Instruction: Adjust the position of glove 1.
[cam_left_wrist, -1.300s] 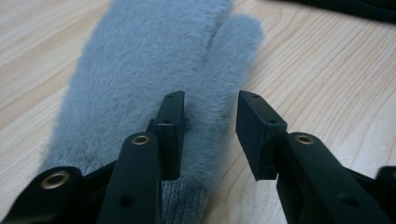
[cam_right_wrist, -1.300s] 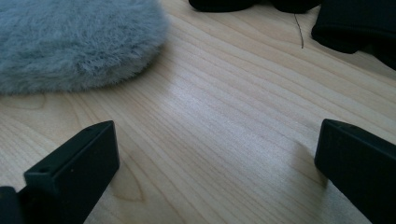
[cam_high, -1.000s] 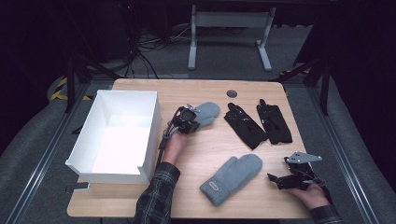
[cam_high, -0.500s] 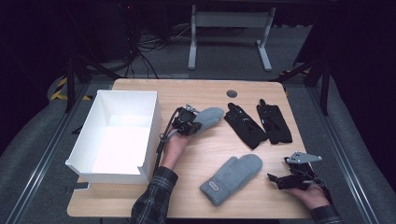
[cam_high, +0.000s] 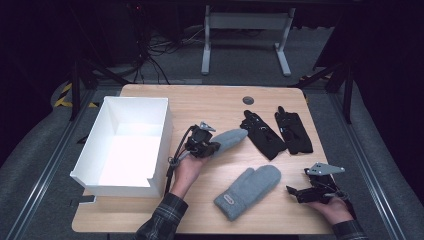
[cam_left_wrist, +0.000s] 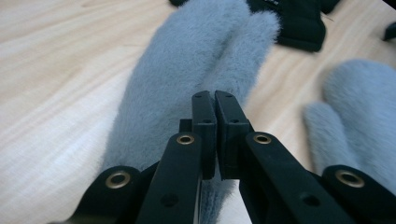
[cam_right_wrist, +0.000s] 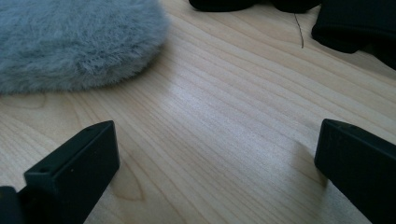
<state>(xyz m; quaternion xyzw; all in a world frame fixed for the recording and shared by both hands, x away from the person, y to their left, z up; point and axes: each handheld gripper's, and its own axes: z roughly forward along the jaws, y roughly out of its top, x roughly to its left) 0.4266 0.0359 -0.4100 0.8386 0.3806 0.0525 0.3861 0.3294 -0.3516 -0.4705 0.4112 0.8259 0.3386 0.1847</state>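
- On your left stands the white box, open and looking empty, at the table's left edge.
- Your left gripper has its jaws pinched tight on the near end of the grey mitten, just right of the box wall. The step in hand looks like carrying it over; next, lift it clear of the wall before letting go.
- The second grey mitten lies flat near the front edge, two black gloves behind it.
- Your right gripper rests at the right, jaws wide, holding nothing.
- The table is pale wood; the room behind is dark, with cables on grey carpet.
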